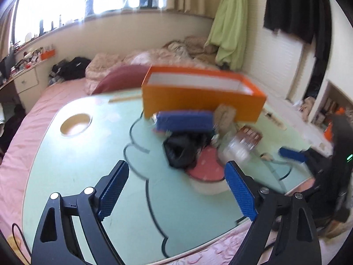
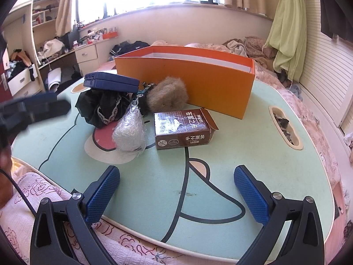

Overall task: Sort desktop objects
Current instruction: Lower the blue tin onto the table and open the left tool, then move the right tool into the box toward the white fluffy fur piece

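An open orange box (image 2: 198, 81) stands at the back of the mint lap table (image 2: 253, 154). In front of it lie a navy case (image 2: 111, 84), a black cloth bundle (image 2: 103, 108), a furry brown toy (image 2: 167, 97), a clear plastic-wrapped lump (image 2: 130, 132) and a brown carton (image 2: 183, 128). My left gripper (image 1: 176, 187) is open over the table's near side, the black cloth (image 1: 183, 150) just beyond its fingertips, nothing between them. It shows blurred at the left in the right wrist view (image 2: 33, 110). My right gripper (image 2: 176, 194) hangs open and empty over the near edge.
The table rests on a bed with pink floral bedding (image 2: 39, 198). It has a round cup recess (image 1: 76, 123) on one side and a slot (image 2: 284, 125) on the other. A green cloth (image 2: 286, 31) hangs at the right; a cluttered desk (image 2: 66, 50) stands at the back left.
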Demonstrator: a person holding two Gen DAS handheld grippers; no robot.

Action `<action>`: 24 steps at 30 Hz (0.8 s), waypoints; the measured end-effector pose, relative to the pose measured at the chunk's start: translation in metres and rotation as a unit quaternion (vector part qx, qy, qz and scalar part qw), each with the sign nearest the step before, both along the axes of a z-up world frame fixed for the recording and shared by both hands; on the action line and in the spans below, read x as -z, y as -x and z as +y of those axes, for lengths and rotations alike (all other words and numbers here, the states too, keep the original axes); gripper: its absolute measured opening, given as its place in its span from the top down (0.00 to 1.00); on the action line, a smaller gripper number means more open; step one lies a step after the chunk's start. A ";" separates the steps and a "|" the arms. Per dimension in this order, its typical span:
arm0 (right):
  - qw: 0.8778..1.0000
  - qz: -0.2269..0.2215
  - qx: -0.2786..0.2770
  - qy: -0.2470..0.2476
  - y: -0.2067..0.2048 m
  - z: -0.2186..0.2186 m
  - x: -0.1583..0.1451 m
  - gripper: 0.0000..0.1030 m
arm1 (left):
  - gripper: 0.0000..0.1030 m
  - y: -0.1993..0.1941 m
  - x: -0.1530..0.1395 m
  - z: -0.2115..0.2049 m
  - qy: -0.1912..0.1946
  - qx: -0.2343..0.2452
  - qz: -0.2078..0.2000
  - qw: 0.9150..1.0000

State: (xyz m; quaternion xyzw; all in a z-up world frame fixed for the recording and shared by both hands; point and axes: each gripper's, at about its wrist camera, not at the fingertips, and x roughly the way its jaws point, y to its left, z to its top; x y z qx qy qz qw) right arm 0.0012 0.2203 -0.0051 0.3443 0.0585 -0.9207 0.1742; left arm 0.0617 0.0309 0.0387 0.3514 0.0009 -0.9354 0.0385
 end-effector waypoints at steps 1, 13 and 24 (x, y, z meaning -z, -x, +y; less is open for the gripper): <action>1.000 0.000 0.000 0.000 0.000 0.000 0.000 0.00 | 0.14 0.005 0.009 -0.001 -0.002 -0.007 -0.023 1.000; 1.000 -0.001 0.008 -0.006 -0.002 0.001 0.000 0.00 | 0.00 0.015 0.033 -0.004 0.017 -0.017 -0.067 0.997; 0.988 0.013 0.152 -0.013 0.058 0.039 -0.060 0.00 | 0.00 0.017 0.031 -0.003 0.015 -0.014 -0.068 0.997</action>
